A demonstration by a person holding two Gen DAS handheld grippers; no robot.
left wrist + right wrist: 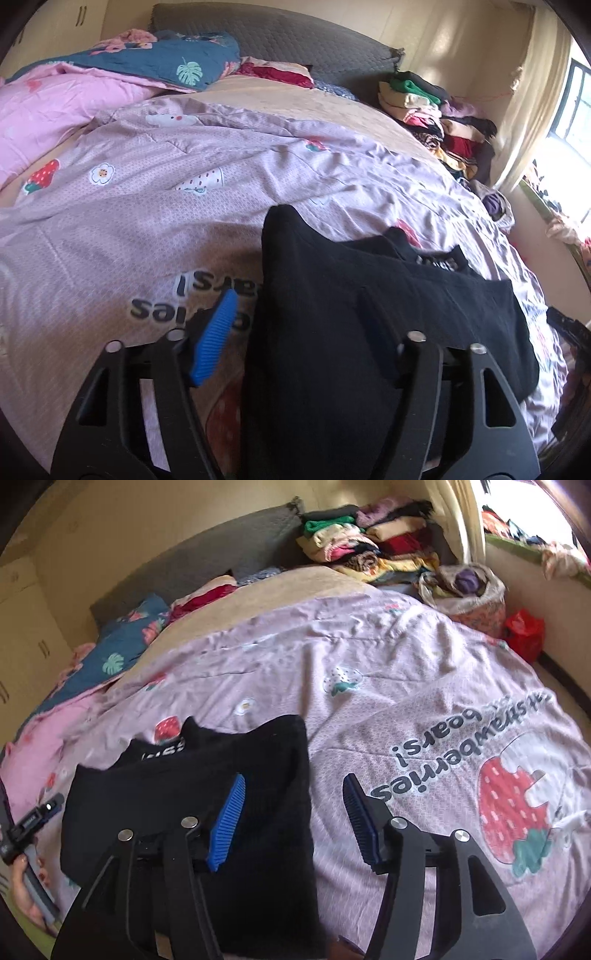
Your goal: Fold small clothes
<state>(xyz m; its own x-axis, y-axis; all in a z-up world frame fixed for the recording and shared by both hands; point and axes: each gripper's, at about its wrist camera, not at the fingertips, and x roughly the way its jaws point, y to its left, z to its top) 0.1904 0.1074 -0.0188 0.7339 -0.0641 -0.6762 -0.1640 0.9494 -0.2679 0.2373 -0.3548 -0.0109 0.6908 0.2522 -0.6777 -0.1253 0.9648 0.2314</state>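
A lilac strawberry-print duvet (388,672) covers the bed. A black garment (207,805), partly folded (white lettering at its far edge), lies flat on it. The left gripper (295,332) hovers with jaws apart over the garment's left edge, fabric hiding one blue pad. The right gripper (291,812) is spread across its right edge, gripping nothing.
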